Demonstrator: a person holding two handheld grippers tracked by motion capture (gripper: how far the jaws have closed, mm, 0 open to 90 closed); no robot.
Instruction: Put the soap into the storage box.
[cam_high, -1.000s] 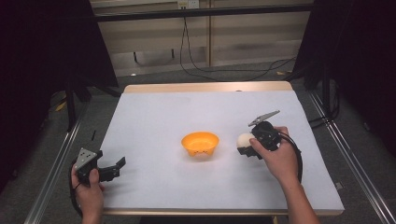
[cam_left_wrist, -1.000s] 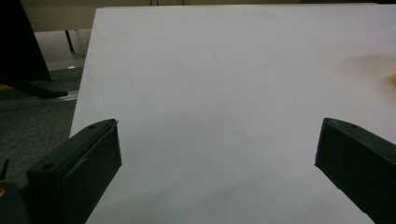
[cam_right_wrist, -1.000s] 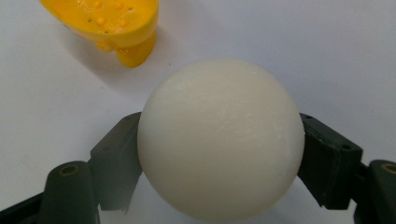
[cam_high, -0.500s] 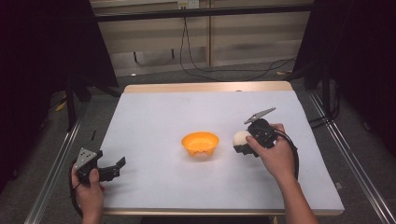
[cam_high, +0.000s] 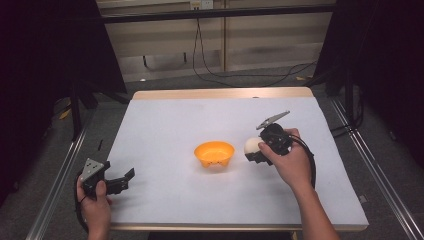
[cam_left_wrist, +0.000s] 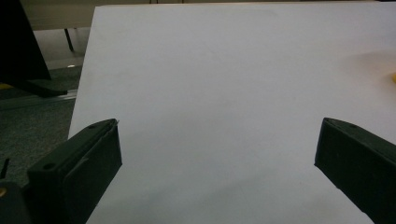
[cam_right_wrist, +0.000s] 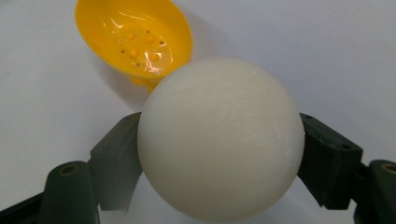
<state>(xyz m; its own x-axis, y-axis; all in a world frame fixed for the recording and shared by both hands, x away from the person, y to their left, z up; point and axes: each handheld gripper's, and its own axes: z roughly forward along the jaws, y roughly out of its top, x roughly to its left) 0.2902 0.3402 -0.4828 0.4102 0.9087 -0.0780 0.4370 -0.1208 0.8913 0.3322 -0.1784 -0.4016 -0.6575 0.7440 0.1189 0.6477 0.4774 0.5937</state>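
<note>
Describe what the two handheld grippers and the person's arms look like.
Both the left gripper and the right gripper are black with two blocky jaws. Each has a grey three-cornered plate on top and a trailing black cable. The forearms are bare, no sleeves visible.

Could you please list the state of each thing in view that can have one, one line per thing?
White ball: clamped between the right gripper's jaws, beside the bowl, not in it.
Orange bowl: upright on the table, empty.
Right gripper: shut on the white ball.
Left gripper: jaws wide apart, holding nothing, over the table's near left part.
Table: white top.
</note>
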